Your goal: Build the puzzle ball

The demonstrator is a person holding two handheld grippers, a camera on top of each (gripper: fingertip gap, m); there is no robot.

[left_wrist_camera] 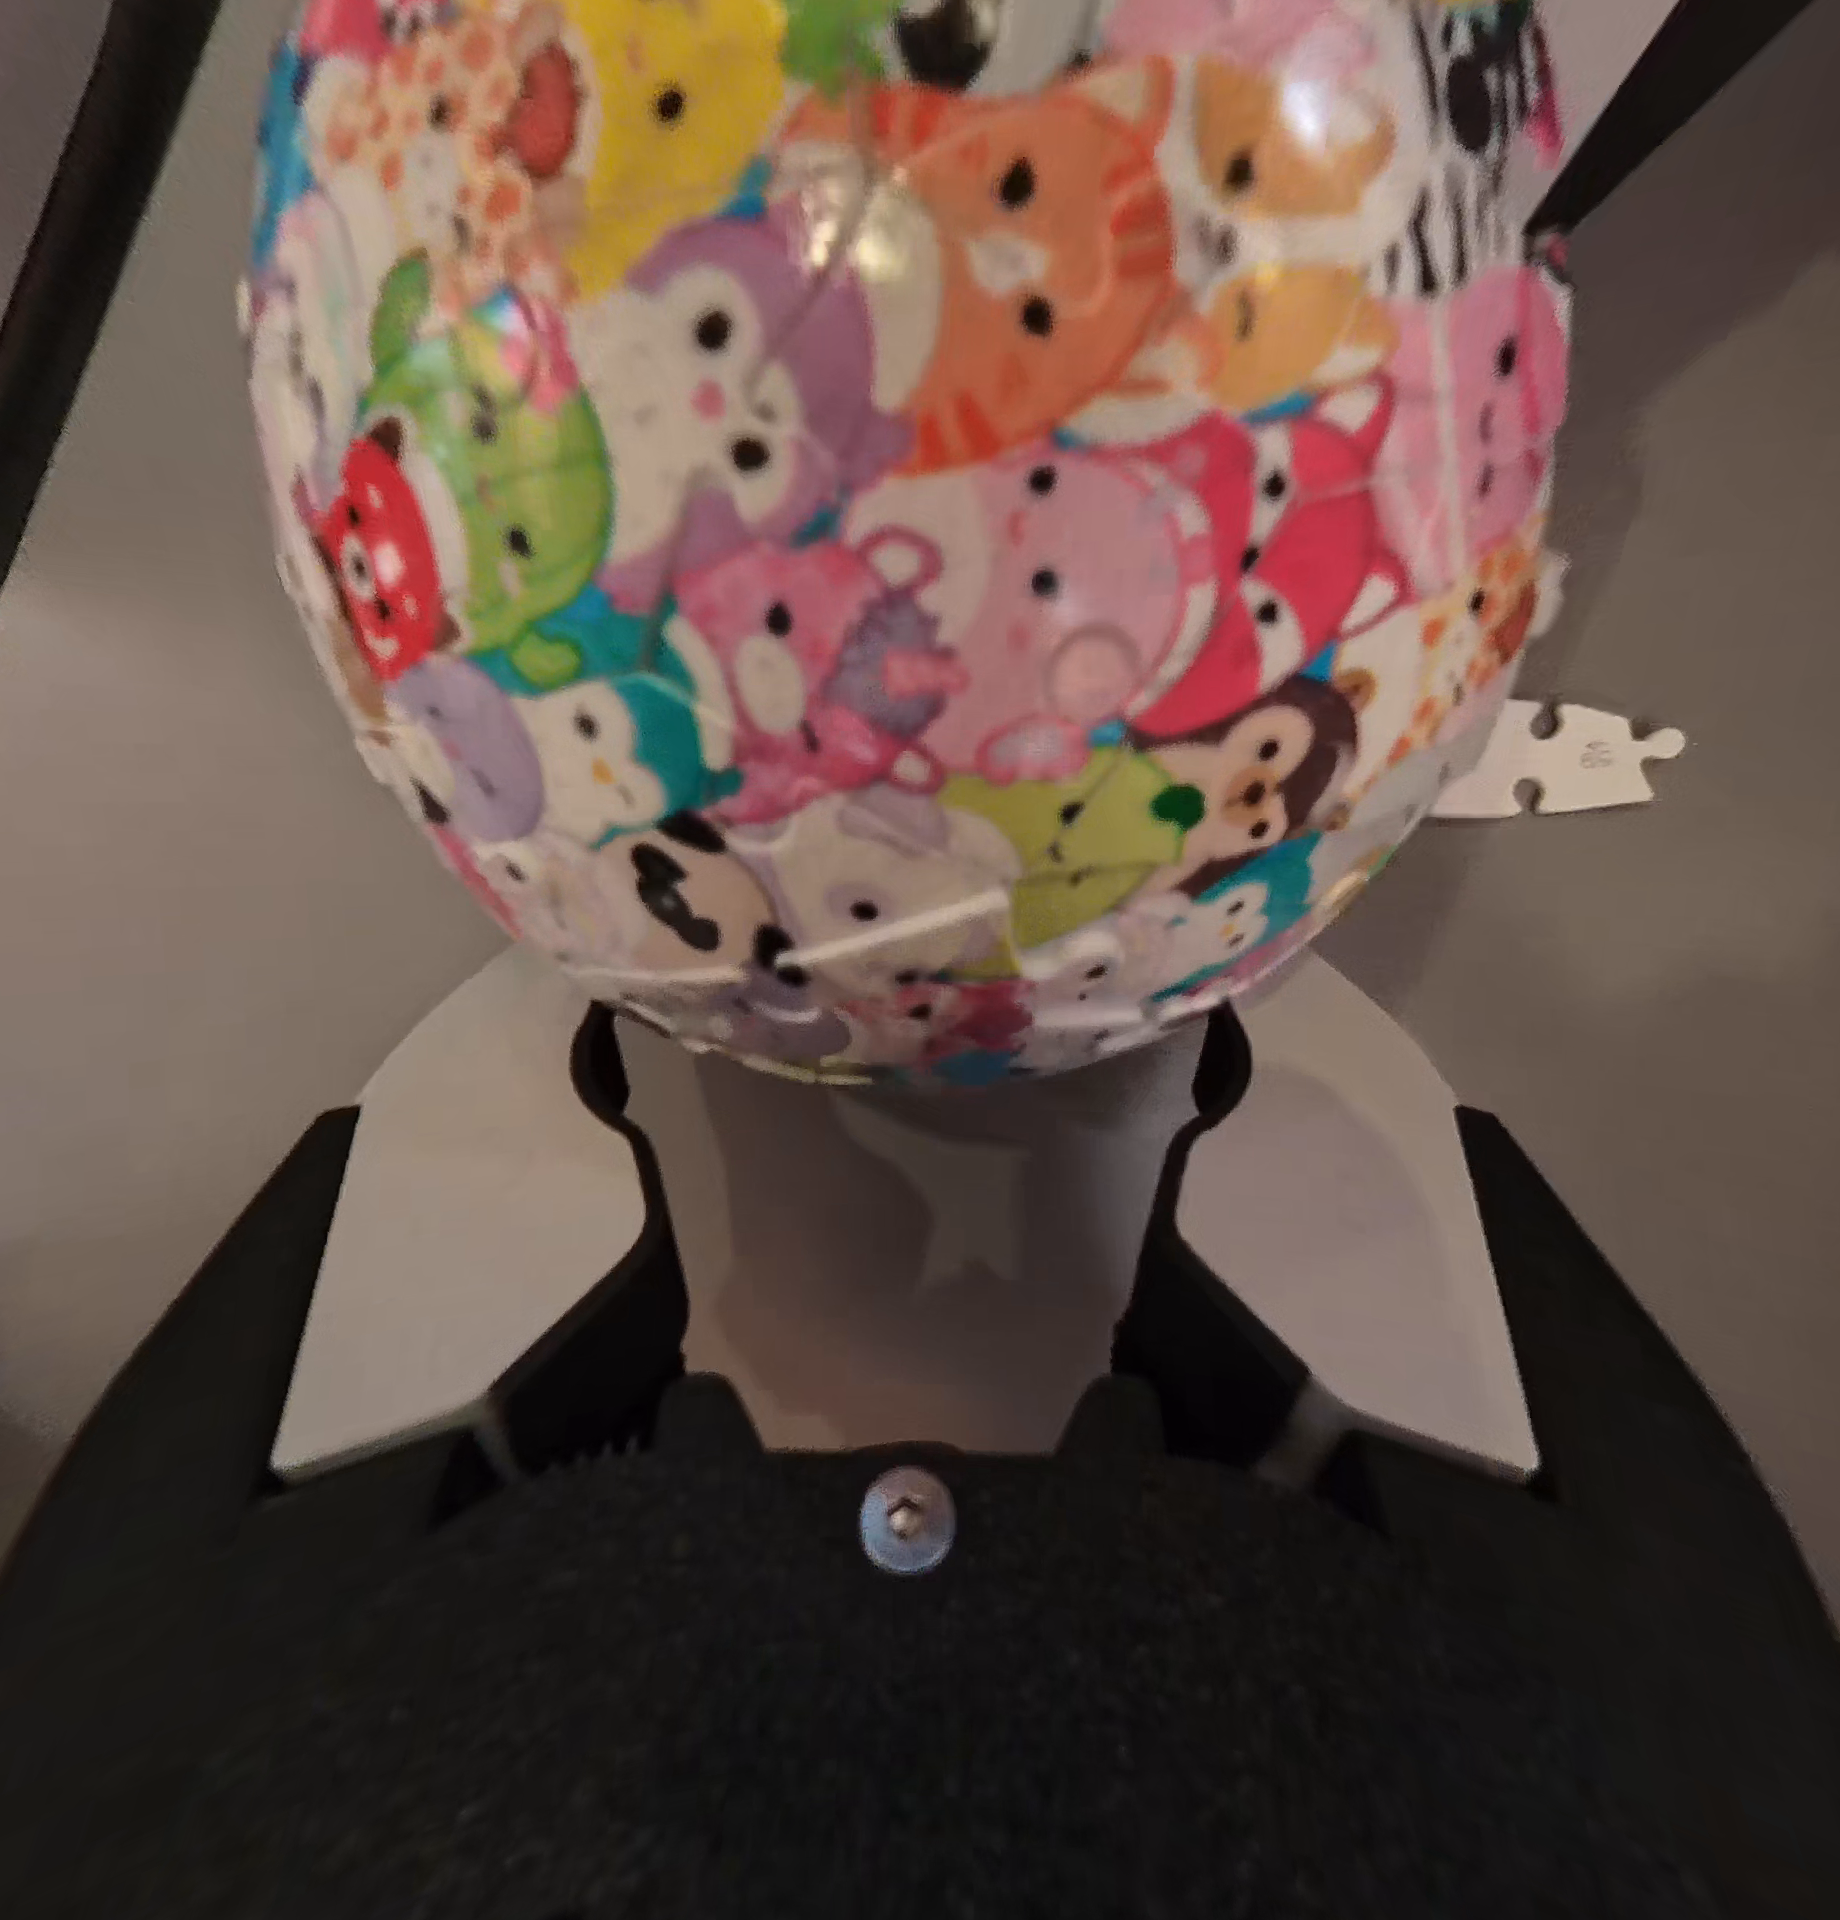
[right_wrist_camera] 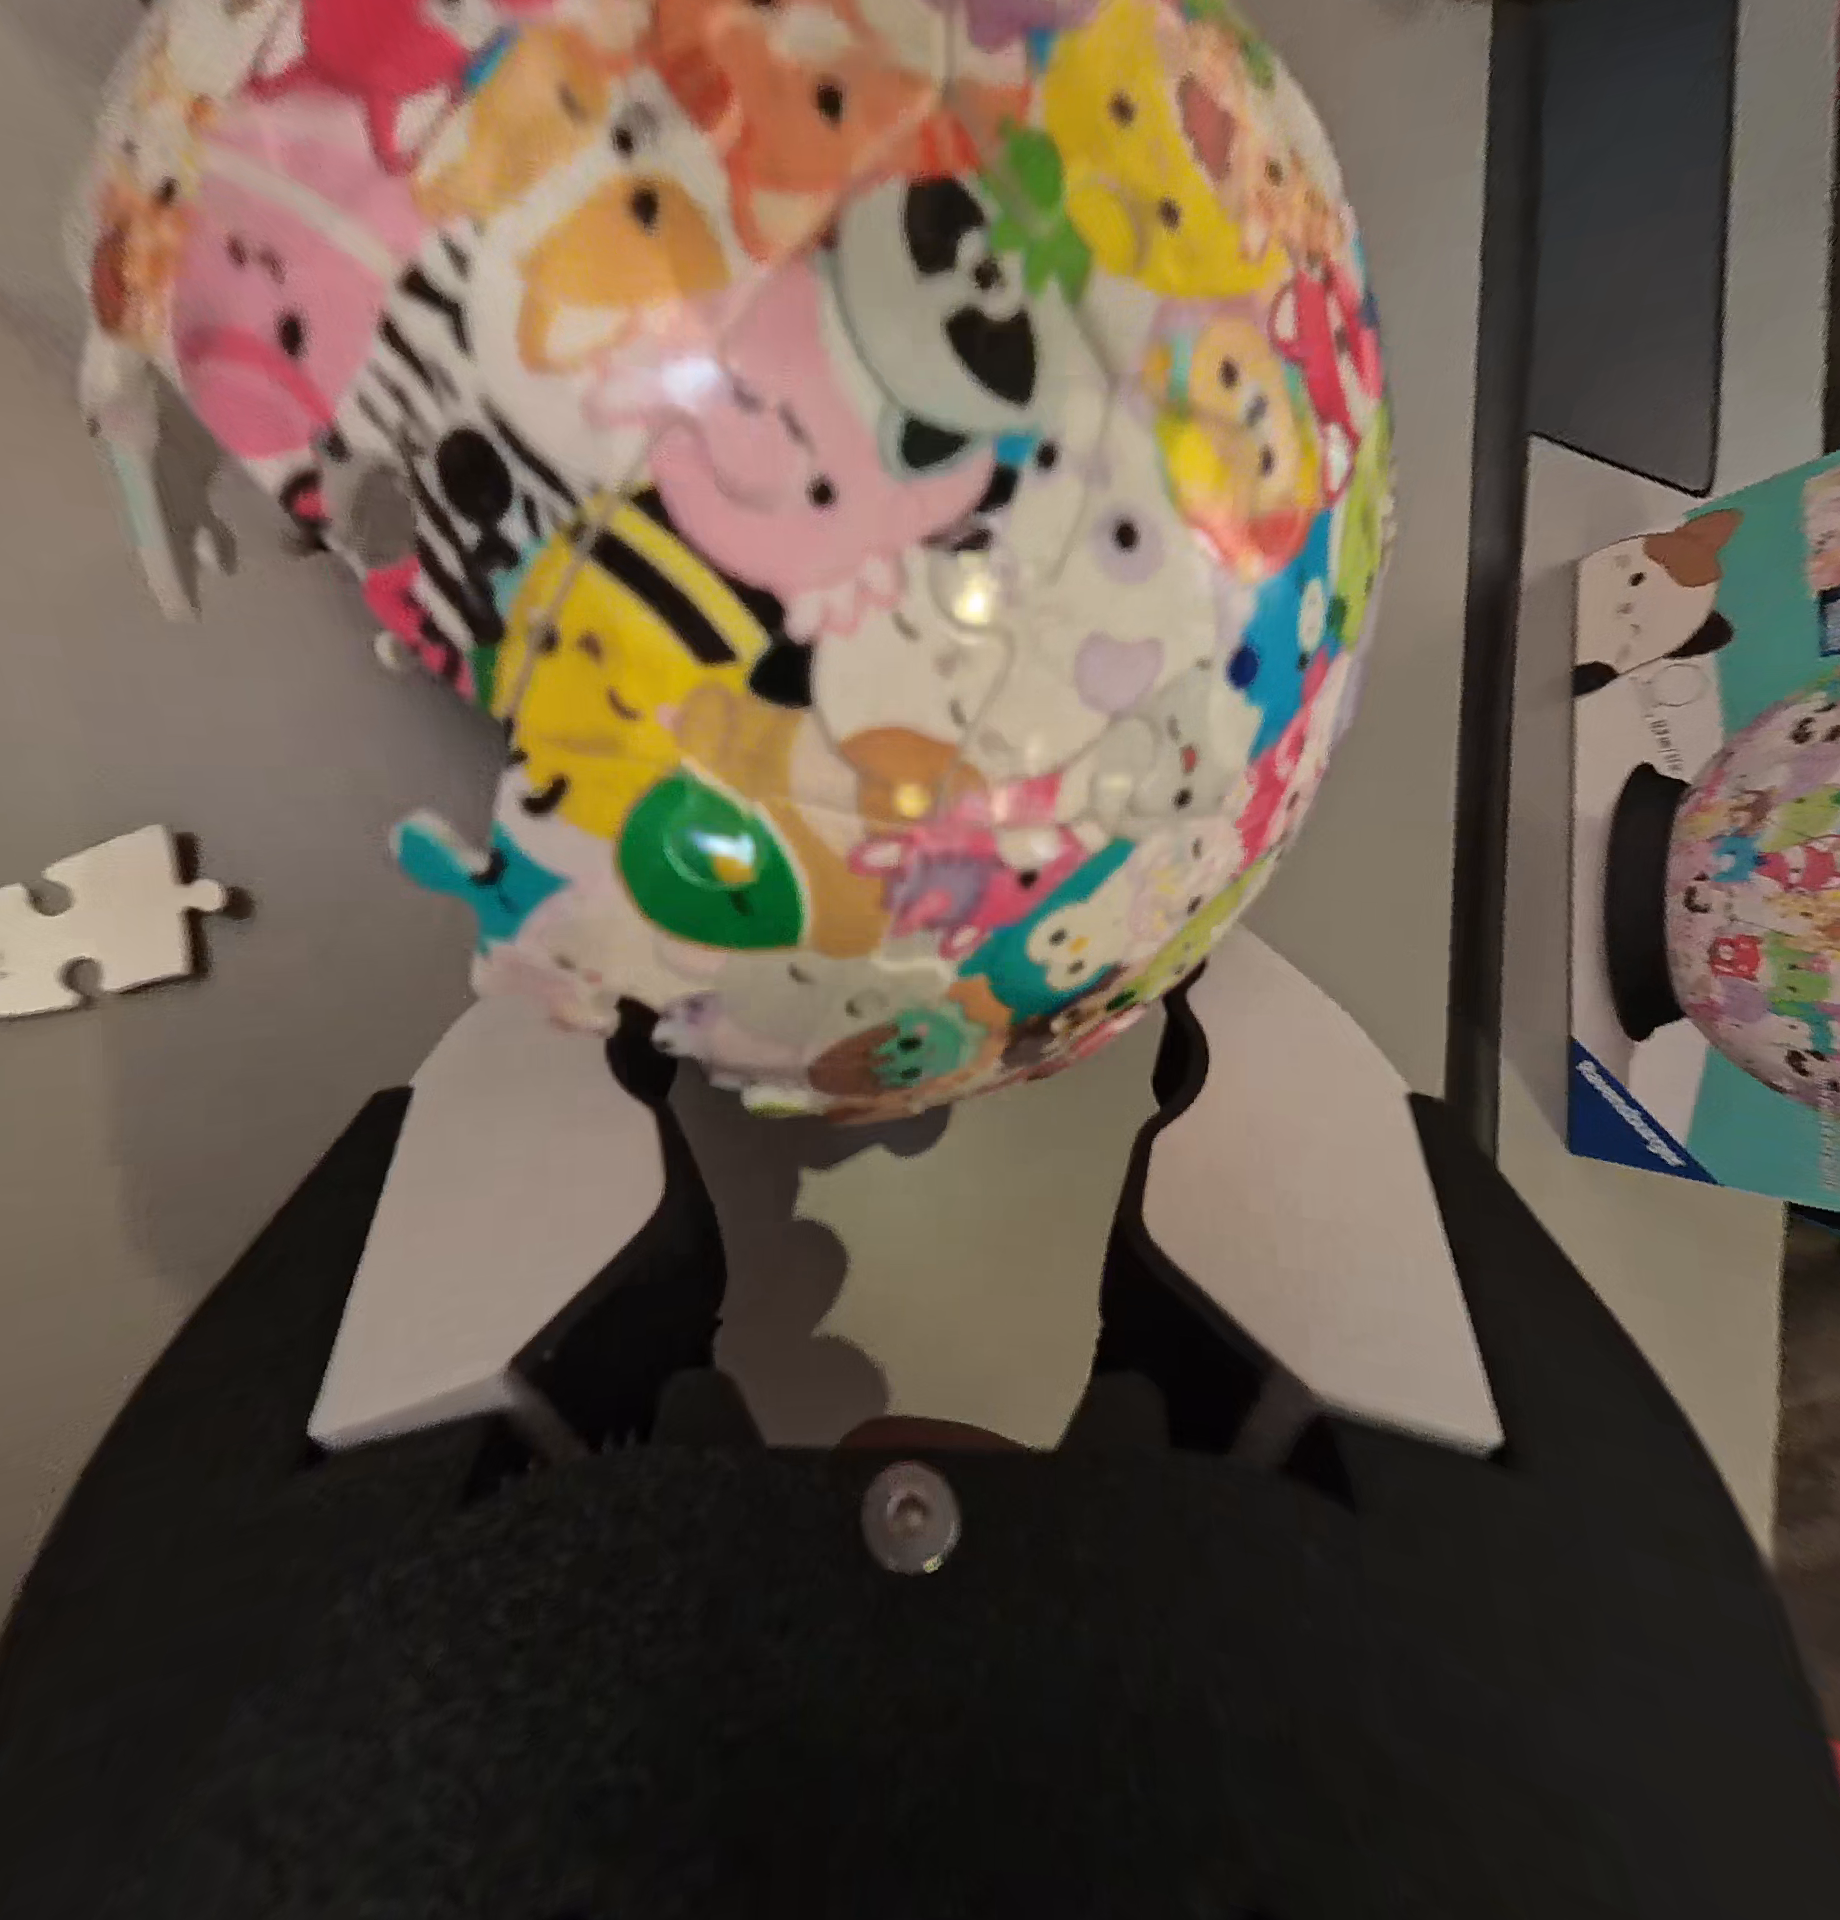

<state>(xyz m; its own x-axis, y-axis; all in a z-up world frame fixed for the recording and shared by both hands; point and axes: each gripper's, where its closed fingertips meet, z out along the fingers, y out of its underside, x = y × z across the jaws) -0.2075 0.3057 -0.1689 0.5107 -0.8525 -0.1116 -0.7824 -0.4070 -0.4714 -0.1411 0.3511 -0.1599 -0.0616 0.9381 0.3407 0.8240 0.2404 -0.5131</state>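
The puzzle ball (left_wrist_camera: 911, 499), a glossy sphere of interlocking curved pieces printed with bright plush-animal figures, stood close before both tongs above the matte grey tabletop (left_wrist_camera: 116, 935). The left tongs (left_wrist_camera: 908, 1049) were spread wide, their black fingertips at the ball's lower curve; whether they touched it could not be told. The right tongs (right_wrist_camera: 905, 1023) were likewise spread wide beneath the ball's underside. A loose white jigsaw piece (left_wrist_camera: 1581, 764), blank side up, lay flat on the tabletop just beside the ball. Only the right wrist view showed gaps with jagged tabbed edges on the ball's left flank, and a teal cardboard puzzle box (right_wrist_camera: 1726, 831) bearing a picture of a ball, lying on the tabletop to the right.
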